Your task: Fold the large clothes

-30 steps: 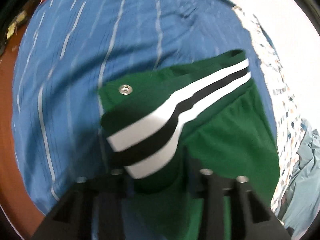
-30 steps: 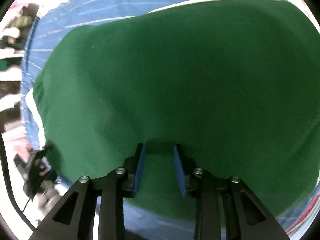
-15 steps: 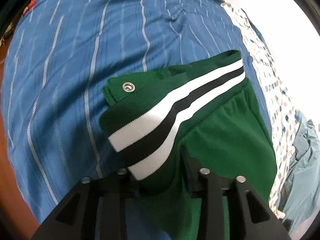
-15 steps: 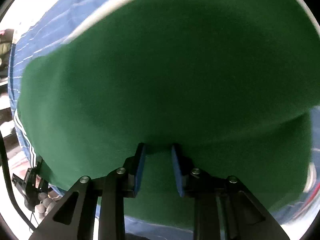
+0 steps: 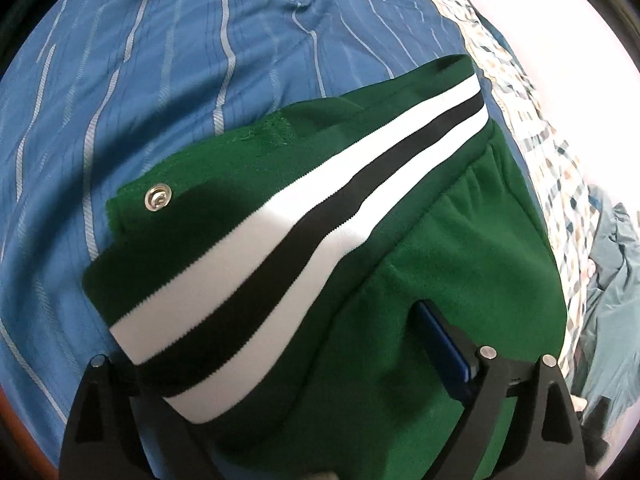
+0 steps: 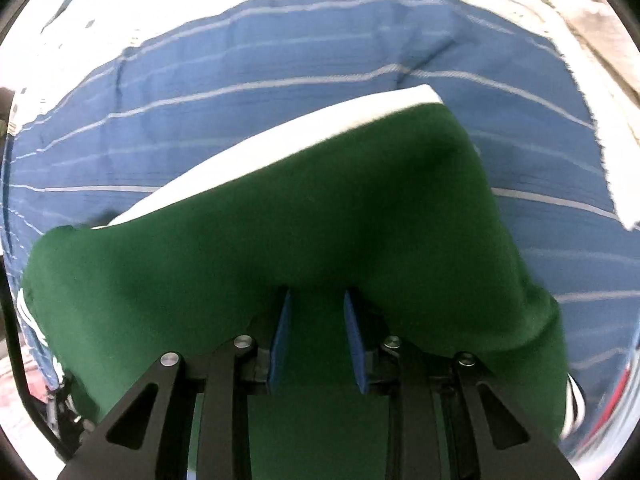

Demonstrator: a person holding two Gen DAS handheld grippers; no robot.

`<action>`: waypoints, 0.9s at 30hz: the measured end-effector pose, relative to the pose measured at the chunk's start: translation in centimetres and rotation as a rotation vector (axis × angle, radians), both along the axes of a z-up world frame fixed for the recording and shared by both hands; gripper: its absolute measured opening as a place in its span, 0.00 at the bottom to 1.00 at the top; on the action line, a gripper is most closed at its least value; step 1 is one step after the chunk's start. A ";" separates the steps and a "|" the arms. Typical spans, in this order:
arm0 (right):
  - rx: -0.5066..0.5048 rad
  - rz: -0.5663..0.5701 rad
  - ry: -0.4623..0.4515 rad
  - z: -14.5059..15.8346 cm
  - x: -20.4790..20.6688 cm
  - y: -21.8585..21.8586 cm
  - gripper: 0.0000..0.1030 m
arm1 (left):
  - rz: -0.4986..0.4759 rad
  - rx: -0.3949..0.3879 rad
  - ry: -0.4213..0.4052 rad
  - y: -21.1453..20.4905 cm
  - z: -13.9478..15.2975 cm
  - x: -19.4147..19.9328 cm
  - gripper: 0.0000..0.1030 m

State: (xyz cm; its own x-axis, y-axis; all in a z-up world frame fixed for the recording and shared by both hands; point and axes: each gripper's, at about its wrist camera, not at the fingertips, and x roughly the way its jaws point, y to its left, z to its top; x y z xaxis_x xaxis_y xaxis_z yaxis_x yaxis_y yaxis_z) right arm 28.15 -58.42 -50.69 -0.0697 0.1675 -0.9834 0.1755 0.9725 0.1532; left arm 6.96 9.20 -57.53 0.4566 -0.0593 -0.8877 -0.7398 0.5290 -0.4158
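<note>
A green garment [image 5: 440,264] with a white and black striped band [image 5: 320,224] and a metal snap [image 5: 159,199] lies folded on a blue striped sheet [image 5: 160,60]. My left gripper [image 5: 280,344] stands open over the band end; the right blue pad [image 5: 440,340] shows, and the left finger is hidden under the cloth. In the right wrist view my right gripper [image 6: 317,320] is shut on a fold of the green garment [image 6: 320,220], its blue pads [image 6: 282,332] pinching the cloth, which drapes over them.
A patterned cloth [image 5: 532,120] runs along the sheet's right edge, with a teal heap [image 5: 612,280] beyond it. A pale wall is behind. A wooden edge [image 5: 16,428] shows at lower left. Clutter sits at the left edge of the right wrist view [image 6: 24,380].
My left gripper's jaws have spread apart and let go of the band end; the garment now lies lower on the sheet. My right gripper has brought its fold down, and more sheet shows.
</note>
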 end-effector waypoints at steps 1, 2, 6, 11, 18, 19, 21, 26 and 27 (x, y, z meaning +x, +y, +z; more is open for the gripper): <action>0.050 0.008 -0.026 1.2 -0.1 0.2 0.28 | 0.003 -0.001 -0.002 0.0 0.0 0.0 0.90; 0.117 0.021 -0.040 2.2 -0.4 0.7 0.28 | 0.005 -0.001 -0.006 0.0 0.0 -0.2 0.90; 0.241 0.163 0.015 1.7 -2.7 4.3 0.28 | 0.004 0.011 -0.022 -0.2 -0.1 -0.7 0.90; 0.098 0.195 0.024 -2.5 -2.4 5.9 0.28 | 0.040 0.004 -0.038 0.1 0.0 -0.9 0.90; 0.175 0.221 0.031 -0.2 -3.0 1.9 0.37 | 0.113 0.104 -0.042 0.1 2.9 -1.6 0.25; 0.180 0.221 0.029 0.1 -3.3 1.4 0.39 | 0.098 0.147 -0.043 -0.4 4.0 -1.4 0.22; 0.198 0.196 0.017 0.8 -4.6 -1.0 0.49 | 0.071 0.221 -0.057 -1.5 6.3 -1.1 0.20; 0.172 0.124 -0.061 3.7 -9.1 -6.3 0.62 | 0.065 0.280 -0.144 -1.4 11.5 -0.7 0.18; 0.156 0.107 -0.073 4.3 -9.6 -7.9 0.63 | 0.060 0.295 -0.155 -1.2 12.4 -0.7 0.18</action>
